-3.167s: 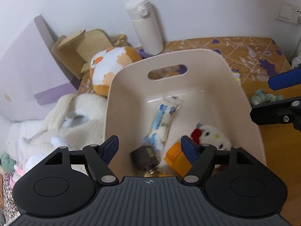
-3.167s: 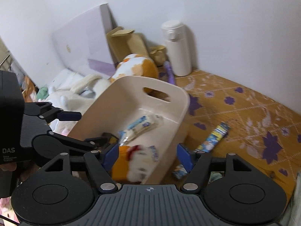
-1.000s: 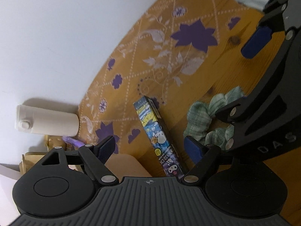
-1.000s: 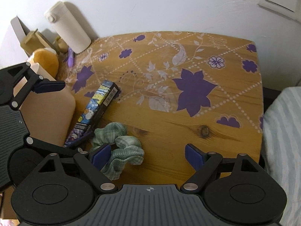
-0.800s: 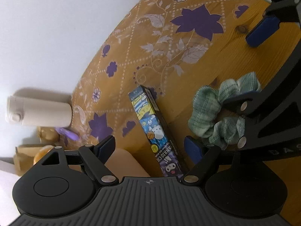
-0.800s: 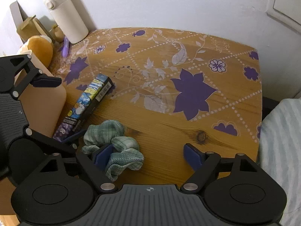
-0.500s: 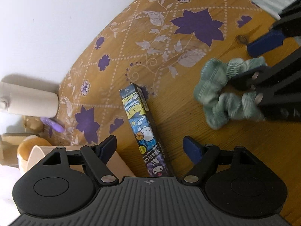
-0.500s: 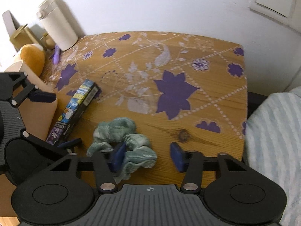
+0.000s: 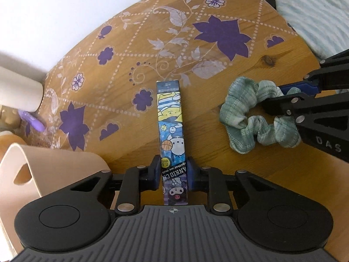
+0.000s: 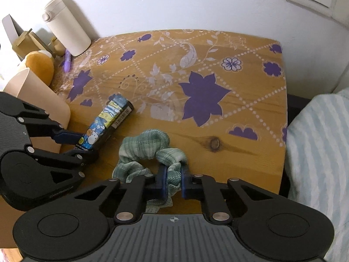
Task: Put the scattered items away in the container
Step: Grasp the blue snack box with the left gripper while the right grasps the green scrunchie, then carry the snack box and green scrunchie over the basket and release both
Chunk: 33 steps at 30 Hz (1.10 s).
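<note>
- The left tongs (image 9: 172,174) reach low over the worktop (image 9: 218,157), closed on the near end of a long printed pen box (image 9: 171,126).
- The right tongs (image 10: 173,182) pinch a soft ruffled green scrunchie (image 10: 146,150).
- The smooth beige container (image 9: 54,166) stands beside, to the left.

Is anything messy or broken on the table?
Nothing looks broken or spilled. The cartoon box and green scrunchie lie outside the beige bin, but each is already clamped in a gripper, left and right.
</note>
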Available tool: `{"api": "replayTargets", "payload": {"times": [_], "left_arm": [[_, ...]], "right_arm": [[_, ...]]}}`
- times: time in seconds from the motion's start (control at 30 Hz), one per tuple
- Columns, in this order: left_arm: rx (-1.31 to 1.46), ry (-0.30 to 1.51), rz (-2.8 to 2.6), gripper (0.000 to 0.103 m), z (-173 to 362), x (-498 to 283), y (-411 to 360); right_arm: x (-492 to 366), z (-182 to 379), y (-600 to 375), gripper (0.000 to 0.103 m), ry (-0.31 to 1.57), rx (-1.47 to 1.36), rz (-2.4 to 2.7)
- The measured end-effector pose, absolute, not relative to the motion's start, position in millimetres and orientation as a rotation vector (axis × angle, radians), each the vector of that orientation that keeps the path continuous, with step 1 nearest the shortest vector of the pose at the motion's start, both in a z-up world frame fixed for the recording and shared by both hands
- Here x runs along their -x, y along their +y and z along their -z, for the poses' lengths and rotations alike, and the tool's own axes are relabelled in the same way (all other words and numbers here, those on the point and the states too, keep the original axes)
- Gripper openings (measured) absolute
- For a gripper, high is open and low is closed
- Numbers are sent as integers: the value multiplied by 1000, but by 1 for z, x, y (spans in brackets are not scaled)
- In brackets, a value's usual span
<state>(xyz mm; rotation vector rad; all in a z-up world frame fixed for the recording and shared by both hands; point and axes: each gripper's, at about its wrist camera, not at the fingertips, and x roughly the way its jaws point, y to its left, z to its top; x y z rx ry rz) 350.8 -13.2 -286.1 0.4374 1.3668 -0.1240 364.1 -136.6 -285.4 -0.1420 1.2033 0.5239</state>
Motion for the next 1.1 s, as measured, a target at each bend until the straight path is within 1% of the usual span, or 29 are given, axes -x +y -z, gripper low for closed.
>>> {"api": "replayTargets", "payload": {"times": [0.27, 0.47, 0.8, 1.0, 1.1], "left_arm": [[-399, 1330, 113, 23, 268, -340, -9], [-380, 1257, 114, 23, 236, -334, -13], [-315, 1119, 82, 23, 169, -310, -4], [-256, 1087, 35, 24, 146, -290, 20], [-235, 1070, 5, 23, 134, -277, 32]], "right_arm": [[-353, 272, -151, 10, 1187, 76, -528], [-344, 251, -158, 10, 1146, 72, -531], [-326, 181, -159, 10, 1002, 64, -569], [-311, 139, -141, 10, 904, 77, -621], [-301, 126, -128, 10, 871, 79, -653]]}}
